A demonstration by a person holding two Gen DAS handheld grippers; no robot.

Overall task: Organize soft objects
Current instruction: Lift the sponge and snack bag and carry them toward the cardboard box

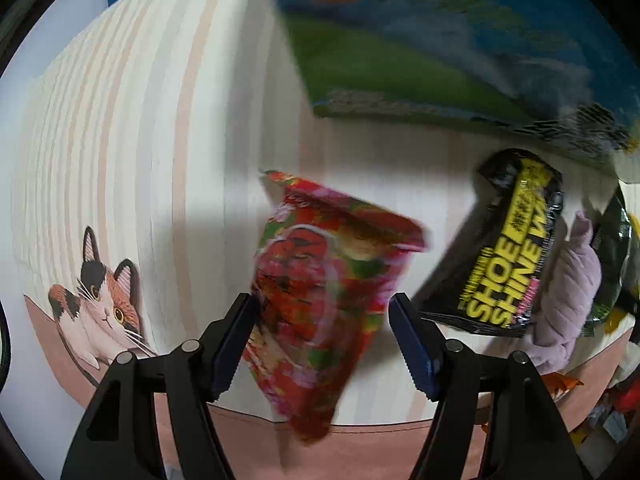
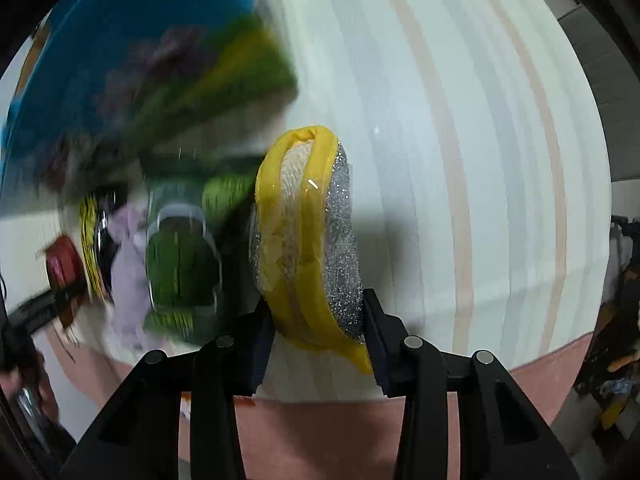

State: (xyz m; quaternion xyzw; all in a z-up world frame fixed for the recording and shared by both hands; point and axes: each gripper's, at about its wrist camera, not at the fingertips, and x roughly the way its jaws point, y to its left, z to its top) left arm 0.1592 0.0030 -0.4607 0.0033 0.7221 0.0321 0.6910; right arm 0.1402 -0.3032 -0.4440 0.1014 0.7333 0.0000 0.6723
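Both your grippers are over the striped mat, each with a soft item between its fingers.

Your left gripper (image 1: 322,312) has its jaws spread wide around a red floral packet (image 1: 320,292); the left pad touches its edge, the right pad stands clear, and blur hides whether it is gripped. Your right gripper (image 2: 316,322) is clamped on a yellow scrub sponge (image 2: 308,240) with a silver mesh face, held upright above the striped mat (image 2: 460,120). A black "Shoe Shine" pack (image 1: 508,248) lies on the mat to the right of the packet, against a lilac cloth (image 1: 568,288). A green pack (image 2: 180,264) sits left of the sponge, blurred.
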